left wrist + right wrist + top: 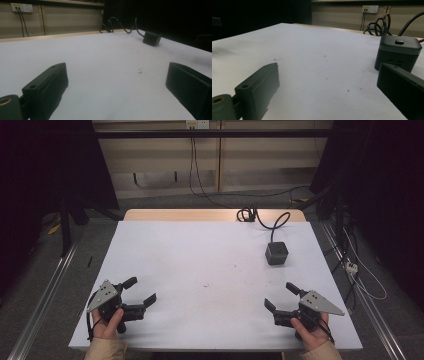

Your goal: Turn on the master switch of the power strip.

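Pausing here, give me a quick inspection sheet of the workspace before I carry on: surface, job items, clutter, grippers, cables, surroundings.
Surface: white table top, a few small dark specks near the middle.
Job's things: black cube power block at the far right, upright, untouched.
Clutter: nothing seen.
Grippers: left gripper and right gripper at the near corners, each in a hand, fingers apart, holding nothing.
Cables: black cord runs from the block to a coil at the far edge.
Surroundings: wall socket, beige wall, dark curtains, floor rails.
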The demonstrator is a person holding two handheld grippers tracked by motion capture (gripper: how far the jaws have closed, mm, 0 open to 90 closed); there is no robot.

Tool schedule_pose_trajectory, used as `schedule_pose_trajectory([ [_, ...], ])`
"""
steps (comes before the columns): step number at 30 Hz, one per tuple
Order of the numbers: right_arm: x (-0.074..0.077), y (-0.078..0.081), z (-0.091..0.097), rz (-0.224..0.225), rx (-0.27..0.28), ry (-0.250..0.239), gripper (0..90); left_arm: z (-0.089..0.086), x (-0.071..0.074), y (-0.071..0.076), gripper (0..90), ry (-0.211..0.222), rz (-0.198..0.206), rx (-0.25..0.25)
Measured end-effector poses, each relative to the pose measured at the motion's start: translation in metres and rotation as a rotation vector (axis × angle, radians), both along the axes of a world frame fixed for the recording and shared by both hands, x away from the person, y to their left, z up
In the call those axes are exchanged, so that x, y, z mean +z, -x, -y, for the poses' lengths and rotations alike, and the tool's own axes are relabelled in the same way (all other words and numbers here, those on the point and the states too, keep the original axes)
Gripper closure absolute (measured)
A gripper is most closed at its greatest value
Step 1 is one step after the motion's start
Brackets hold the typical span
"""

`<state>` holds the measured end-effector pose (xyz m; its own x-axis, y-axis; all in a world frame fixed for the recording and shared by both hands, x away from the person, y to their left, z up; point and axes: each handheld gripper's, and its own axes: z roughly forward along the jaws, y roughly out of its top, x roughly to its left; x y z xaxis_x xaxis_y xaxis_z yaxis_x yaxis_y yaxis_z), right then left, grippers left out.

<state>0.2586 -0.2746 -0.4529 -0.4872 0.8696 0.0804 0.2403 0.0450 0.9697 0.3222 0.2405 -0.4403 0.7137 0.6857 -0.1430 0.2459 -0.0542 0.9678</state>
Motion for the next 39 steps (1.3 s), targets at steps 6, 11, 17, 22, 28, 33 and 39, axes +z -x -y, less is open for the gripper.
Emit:
schedule_pose_trajectory([
  [6, -0.0004, 0.0002, 0.0004, -0.005, 0.004, 0.004, 4.2, 0.0009, 0.0004, -0.0006, 3.8, 0.01, 0.0, 0.008],
  [11, -0.0006, -0.0004, 0.0021, -0.009, -0.001, 0.006, 4.5, 0.002, 0.0, -0.0021, 3.8, 0.012, 0.0, 0.006],
  [17, -0.0012, -0.0016, 0.0033, -0.014, -0.002, 0.009, 4.6, 0.0023, -0.0002, -0.0031, 3.8, 0.012, 0.002, 0.007],
  [22, -0.0001, -0.0017, 0.0035, -0.016, -0.005, 0.002, 4.9, 0.0018, 0.0002, -0.0029, 3.8, 0.013, 0.004, 0.007],
  [28, 0.0006, -0.0032, 0.0045, -0.014, -0.011, 0.003, 4.9, 0.0015, 0.0006, -0.003, 3.8, 0.014, 0.006, 0.012],
  [33, 0.0003, -0.0049, 0.0052, -0.028, -0.016, 0.005, 4.7, 0.0029, 0.0003, -0.0045, 3.8, 0.015, 0.007, 0.005],
  [39, 0.0008, -0.006, 0.005, -0.031, -0.024, 0.017, 4.4, 0.0038, -0.0004, -0.0062, 3.8, 0.015, 0.004, 0.001],
])
